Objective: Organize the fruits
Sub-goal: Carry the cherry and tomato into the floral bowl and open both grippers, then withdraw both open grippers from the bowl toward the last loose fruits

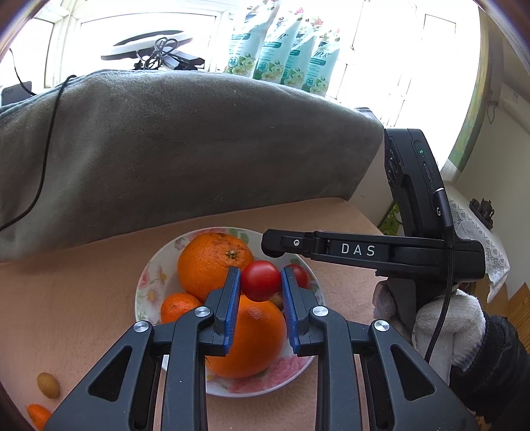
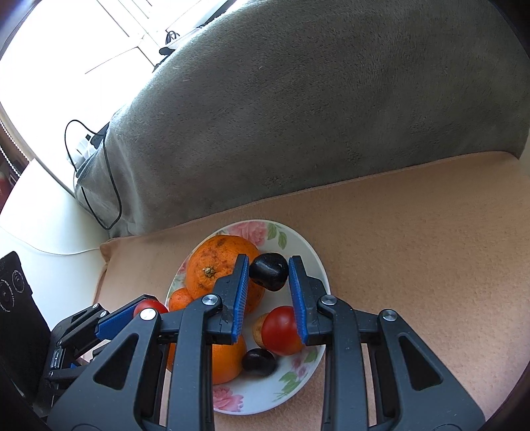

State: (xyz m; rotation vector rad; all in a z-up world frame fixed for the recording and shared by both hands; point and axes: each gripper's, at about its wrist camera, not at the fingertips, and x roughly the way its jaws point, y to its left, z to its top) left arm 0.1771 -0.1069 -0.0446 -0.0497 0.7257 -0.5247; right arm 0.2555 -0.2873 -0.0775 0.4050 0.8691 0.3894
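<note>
A peach-coloured cloth (image 1: pixel 82 298) covers the table surface below and around the fingers. Beyond the fingertips, a grey fleece blanket (image 1: pixel 185 139) is draped over a bulky shape. Farther past it, bright windows (image 1: pixel 139 30) flood the room with daylight, with floral pouches (image 1: pixel 285 56) lined along the sill. Black cables (image 2: pixel 109 185) trail down the blanket's left edge.

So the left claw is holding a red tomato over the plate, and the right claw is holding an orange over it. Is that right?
Not quite. The left claw does hold a red tomato over the plate, but the right claw holds a small dark plum, not an orange, as the right wrist view shows.
</note>
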